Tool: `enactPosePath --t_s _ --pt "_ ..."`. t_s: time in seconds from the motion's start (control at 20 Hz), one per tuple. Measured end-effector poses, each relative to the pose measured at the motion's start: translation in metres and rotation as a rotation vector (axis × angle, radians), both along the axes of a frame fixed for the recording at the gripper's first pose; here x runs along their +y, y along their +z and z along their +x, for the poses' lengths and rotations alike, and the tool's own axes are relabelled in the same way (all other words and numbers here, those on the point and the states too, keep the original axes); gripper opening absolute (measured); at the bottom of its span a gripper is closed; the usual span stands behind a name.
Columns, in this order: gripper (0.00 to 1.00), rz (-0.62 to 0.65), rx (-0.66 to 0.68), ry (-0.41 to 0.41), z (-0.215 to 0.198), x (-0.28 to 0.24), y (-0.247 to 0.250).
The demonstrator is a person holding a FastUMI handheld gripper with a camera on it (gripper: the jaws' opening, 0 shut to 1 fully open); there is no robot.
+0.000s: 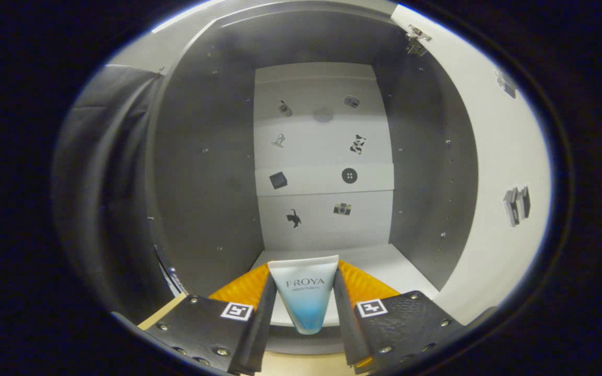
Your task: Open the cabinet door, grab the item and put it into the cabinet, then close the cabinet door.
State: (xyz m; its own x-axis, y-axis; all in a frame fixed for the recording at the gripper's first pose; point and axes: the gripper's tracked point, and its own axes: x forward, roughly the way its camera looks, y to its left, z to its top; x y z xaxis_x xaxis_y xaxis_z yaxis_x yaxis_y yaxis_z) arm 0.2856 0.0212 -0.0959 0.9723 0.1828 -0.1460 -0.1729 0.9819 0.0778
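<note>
A white-and-blue squeeze tube (304, 292) stands between my two fingers, its flat crimped end pointing away from me. My gripper (303, 300) is shut on the tube, both fingers pressing its sides. Straight ahead is the open cabinet (207, 172) with dark grey inner side walls and a white back panel (324, 156) dotted with small stickers. The white cabinet floor (379, 266) starts just beyond the fingertips, and the tube is held over its front edge. The cabinet door (494, 172) is swung wide open on the right, its hinge (416, 42) at the upper corner.
The open door's white inner face carries small stickers (516, 204). A dark cloth wall (102, 172) hangs left of the cabinet. A pale wooden surface (301, 363) lies below the cabinet's front edge, under my fingers.
</note>
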Motion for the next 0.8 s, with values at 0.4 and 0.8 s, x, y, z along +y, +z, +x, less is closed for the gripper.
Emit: enactPosePath --t_s 0.4,0.8 --pt "0.58 -0.042 0.020 -0.048 0.058 -0.018 -0.021" --pt "0.58 -0.078 0.040 -0.064 0.067 -0.020 -0.038"
